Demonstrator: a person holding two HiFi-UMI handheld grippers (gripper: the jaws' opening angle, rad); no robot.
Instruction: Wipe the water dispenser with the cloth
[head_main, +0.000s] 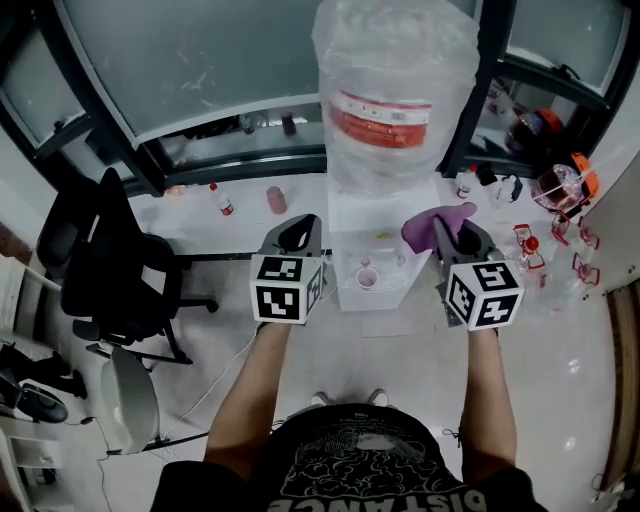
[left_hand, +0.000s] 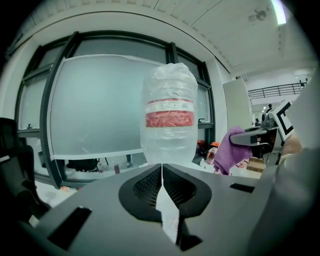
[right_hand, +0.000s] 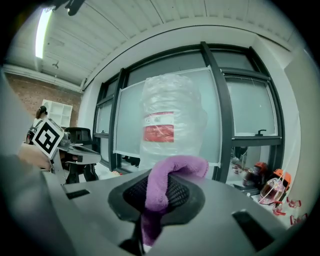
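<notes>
A white water dispenser (head_main: 377, 245) stands on the floor by the window, with a plastic-wrapped bottle (head_main: 392, 90) bearing a red label on top. My right gripper (head_main: 452, 232) is shut on a purple cloth (head_main: 432, 224), held just right of the dispenser's top. In the right gripper view the cloth (right_hand: 165, 190) droops over the jaws, with the bottle (right_hand: 170, 125) behind it. My left gripper (head_main: 300, 236) is shut and empty, just left of the dispenser. From the left gripper view the bottle (left_hand: 169, 120) is straight ahead and the cloth (left_hand: 229, 150) to the right.
A black office chair (head_main: 115, 265) stands at the left. Small bottles (head_main: 222, 200) sit on the floor by the window frame. Red-and-clear containers (head_main: 560, 190) crowd the right side near a wall. A cable runs along the floor below the left gripper.
</notes>
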